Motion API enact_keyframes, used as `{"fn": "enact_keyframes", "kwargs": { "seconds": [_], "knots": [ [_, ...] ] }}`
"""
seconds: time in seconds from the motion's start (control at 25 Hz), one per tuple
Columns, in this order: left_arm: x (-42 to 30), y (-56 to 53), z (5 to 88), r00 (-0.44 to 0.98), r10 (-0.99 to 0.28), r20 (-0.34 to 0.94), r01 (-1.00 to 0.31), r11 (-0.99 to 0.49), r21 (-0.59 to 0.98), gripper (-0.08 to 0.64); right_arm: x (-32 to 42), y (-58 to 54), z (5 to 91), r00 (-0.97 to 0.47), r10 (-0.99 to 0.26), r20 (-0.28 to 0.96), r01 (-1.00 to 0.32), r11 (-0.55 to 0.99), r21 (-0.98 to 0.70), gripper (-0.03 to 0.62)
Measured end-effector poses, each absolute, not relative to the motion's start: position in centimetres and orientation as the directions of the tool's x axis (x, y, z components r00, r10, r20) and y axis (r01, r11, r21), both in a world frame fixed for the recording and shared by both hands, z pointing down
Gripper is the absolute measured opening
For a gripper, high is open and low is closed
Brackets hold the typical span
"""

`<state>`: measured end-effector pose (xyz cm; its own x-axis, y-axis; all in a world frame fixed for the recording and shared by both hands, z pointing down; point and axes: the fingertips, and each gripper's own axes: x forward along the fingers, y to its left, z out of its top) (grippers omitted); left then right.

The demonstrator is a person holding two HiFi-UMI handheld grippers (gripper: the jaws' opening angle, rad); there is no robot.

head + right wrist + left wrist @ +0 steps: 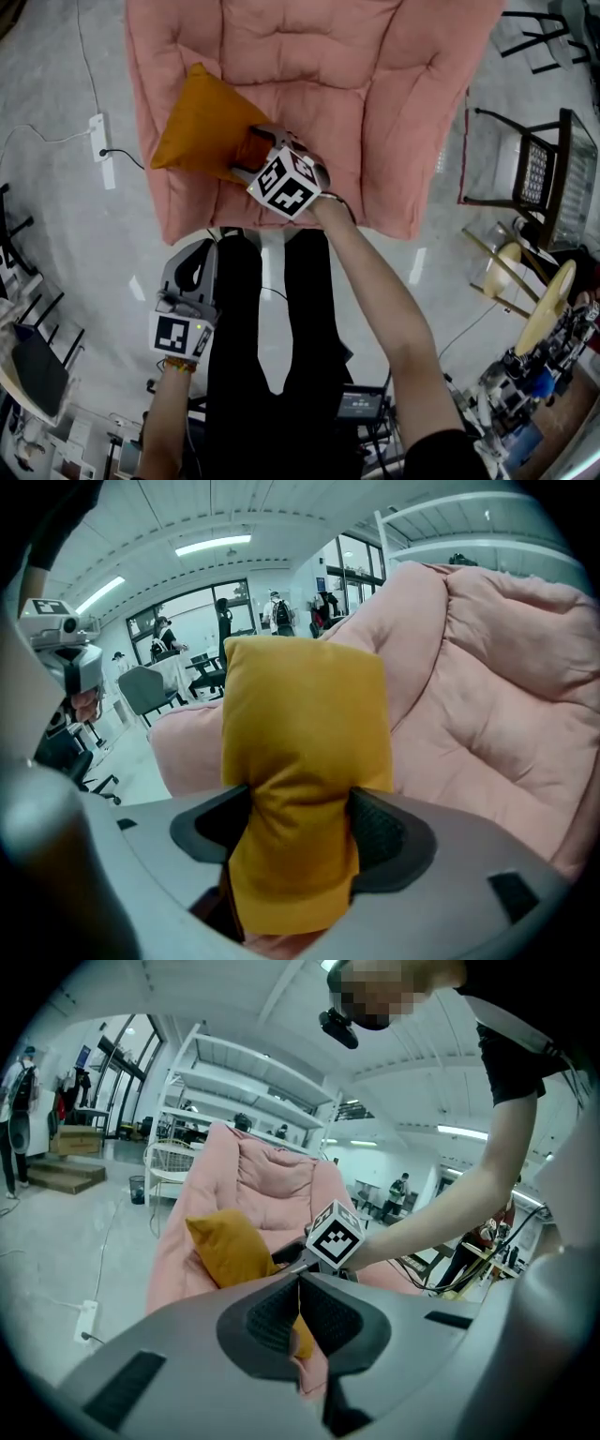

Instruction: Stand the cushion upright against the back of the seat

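Left gripper (192, 253) low beside legs (239, 319), jaws closed, empty; right arm (375, 291) outstretched, right gripper (248, 150) jaws wide, pinching cushion (202, 122).

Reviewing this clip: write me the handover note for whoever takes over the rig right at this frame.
Left tongs: shut, empty, held low in front of the seat.
Right tongs: closed on one end of the orange cushion.
Cushion: tilted at the pink seat, toward the head view's left edge; it looks clear of the backrest.
Done: cushion gripped.
Left to do: bring it to the backrest, stand it upright against it, then let go.
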<state>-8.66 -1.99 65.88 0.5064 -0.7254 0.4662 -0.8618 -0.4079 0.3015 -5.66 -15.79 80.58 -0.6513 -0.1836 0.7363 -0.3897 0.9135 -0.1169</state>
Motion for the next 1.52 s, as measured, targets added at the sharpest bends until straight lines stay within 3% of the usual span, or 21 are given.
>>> {"fn": "enact_keyframes", "kwargs": {
  "seconds": [0.24, 0.8, 1.52],
  "knots": [
    [-9.5, -1.5, 67.2, 0.498, -0.724, 0.477, -0.867, -0.393, 0.307, 0.014, -6.4, -15.8, 81.6, -0.618, -0.184, 0.764, -0.409, 0.906, -0.113, 0.323],
    [-9.2, -1.2, 68.3, 0.510, -0.707, 0.490, -0.860, -0.411, 0.302, 0.014, -6.6, -15.9, 82.0, -0.598, -0.214, 0.772, -0.443, 0.892, -0.096, 0.212],
    [-9.3, -2.6, 67.5, 0.490, -0.726, 0.482, -0.872, -0.406, 0.275, 0.014, -5.1, -14.5, 79.6, -0.634, -0.292, 0.717, -0.508, 0.855, -0.102, 0.153]
  ]
}}
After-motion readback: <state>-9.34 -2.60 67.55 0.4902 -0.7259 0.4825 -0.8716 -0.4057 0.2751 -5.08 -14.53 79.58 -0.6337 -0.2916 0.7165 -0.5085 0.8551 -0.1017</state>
